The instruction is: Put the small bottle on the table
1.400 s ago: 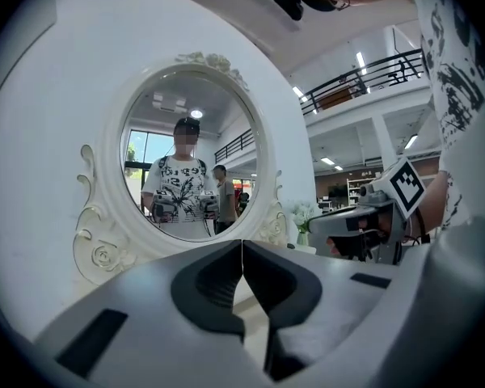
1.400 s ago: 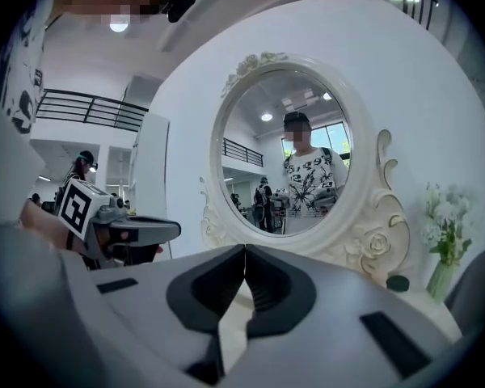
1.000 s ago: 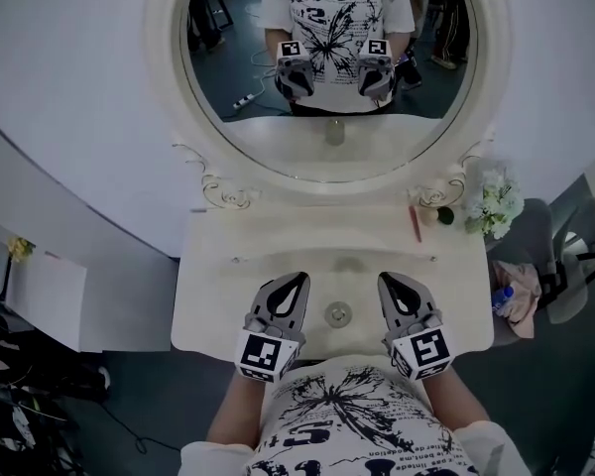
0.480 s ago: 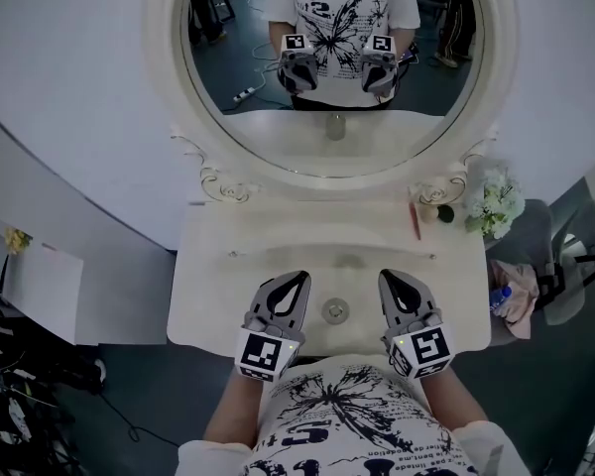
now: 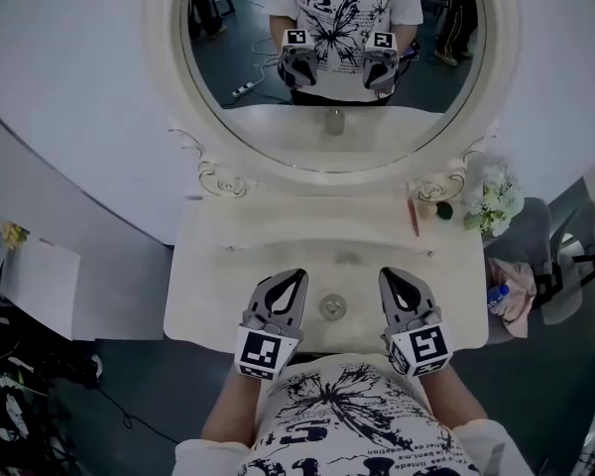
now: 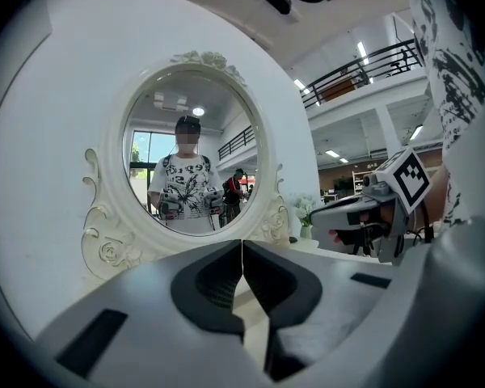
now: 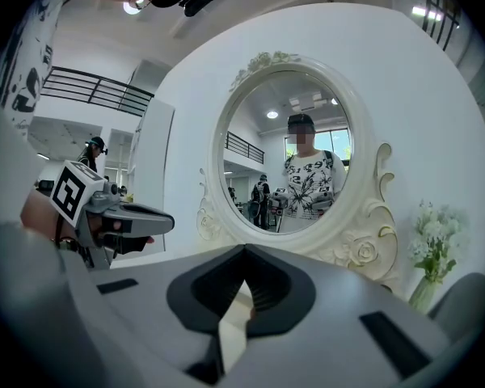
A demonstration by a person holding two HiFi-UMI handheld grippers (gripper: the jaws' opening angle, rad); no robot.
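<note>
A small round-topped bottle (image 5: 332,306), seen from above, stands on the white dressing table (image 5: 208,286) near its front edge. Its reflection (image 5: 334,124) shows in the oval mirror (image 5: 332,157). My left gripper (image 5: 299,275) hovers just left of the bottle and my right gripper (image 5: 388,273) just right of it, both pointing at the mirror. Both are shut with nothing between the jaws. In the left gripper view the left gripper (image 6: 242,245) shows its jaws meeting, with the right gripper (image 6: 339,217) beside it. The right gripper view shows the right gripper (image 7: 244,249) likewise closed, the left gripper (image 7: 137,217) alongside.
At the table's back right lie a pink pen (image 5: 414,219), a small dark round thing (image 5: 444,210) and a vase of white flowers (image 5: 494,201). A blue-capped bottle (image 5: 496,296) rests on pink cloth on a seat right of the table. Cables and clutter lie on the floor at left.
Only the head view has shifted a little, sliding the table slightly up and left in the picture. Both grippers stay shut in the same places beside the bottle.
</note>
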